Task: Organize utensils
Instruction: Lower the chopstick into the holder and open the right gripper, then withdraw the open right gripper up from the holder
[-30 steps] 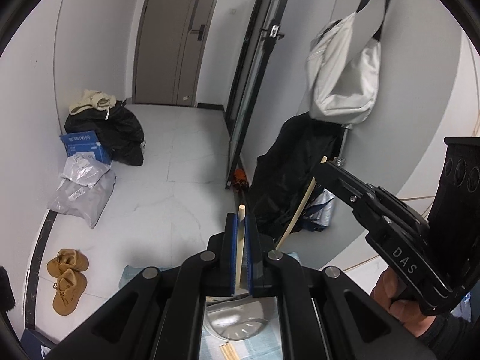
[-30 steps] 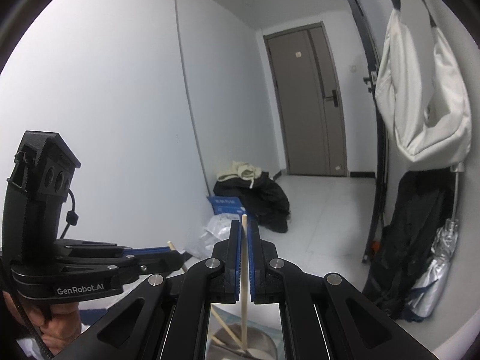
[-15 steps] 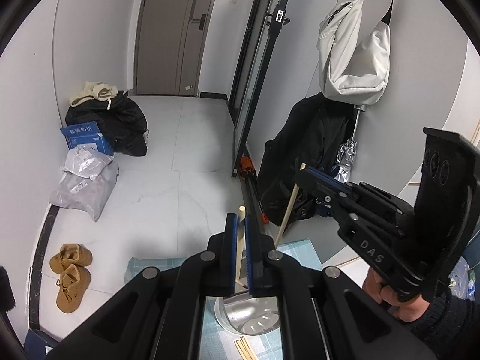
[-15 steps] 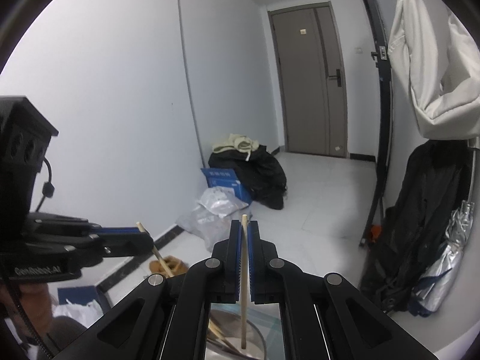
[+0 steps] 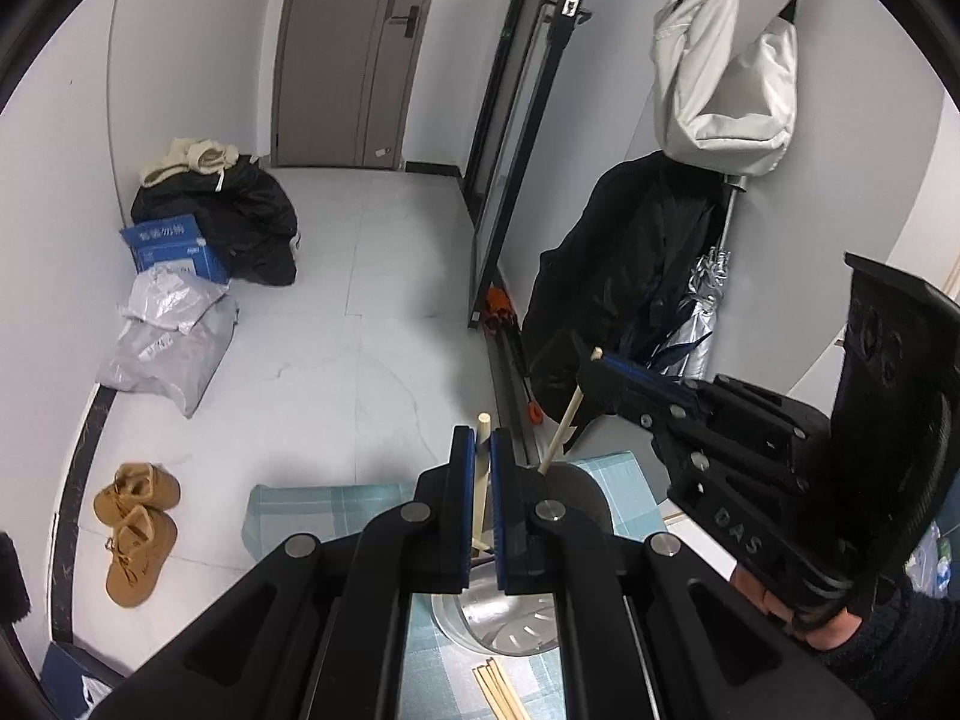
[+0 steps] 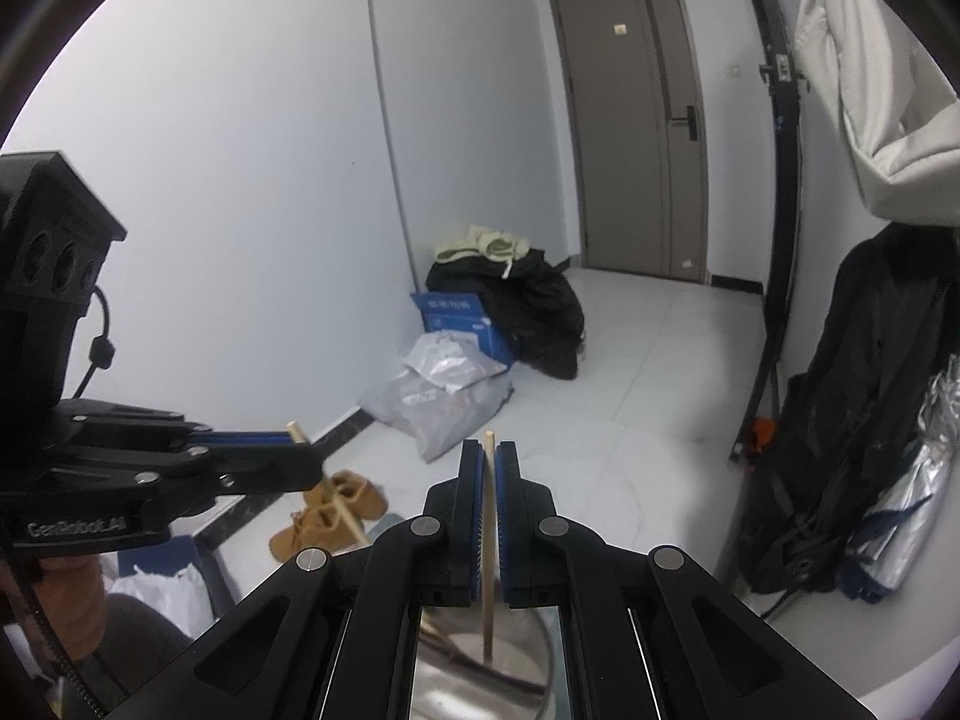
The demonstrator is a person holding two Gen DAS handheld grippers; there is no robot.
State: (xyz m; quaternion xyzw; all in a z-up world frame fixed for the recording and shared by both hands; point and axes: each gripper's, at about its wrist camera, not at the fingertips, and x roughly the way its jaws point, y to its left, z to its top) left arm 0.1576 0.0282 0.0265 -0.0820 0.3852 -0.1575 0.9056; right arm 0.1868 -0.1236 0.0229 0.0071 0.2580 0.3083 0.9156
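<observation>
Wooden chopsticks, 1 clamped in each hand-held gripper: left hand-held gripper [image 5: 478, 462] and right hand-held gripper [image 6: 489, 468] hold theirs tips-down in the steel holder [image 5: 510, 624] on the counter [image 5: 312, 504].

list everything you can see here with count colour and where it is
chopstick: 1, pale wood, clamped in left gripper
chopstick: 1, pale wood, clamped in right gripper
metal holder: 1, silver, on cloth under both grippers
loose chopsticks: a few, pale wood, on cloth
cloth: 1, light blue check
boots: 2, tan, on floor
blue box: 1, by dark clothes pile
hanging bag: 1, white, on wall
left gripper: black, blue pads, shut
right gripper: black, blue pads, shut
</observation>
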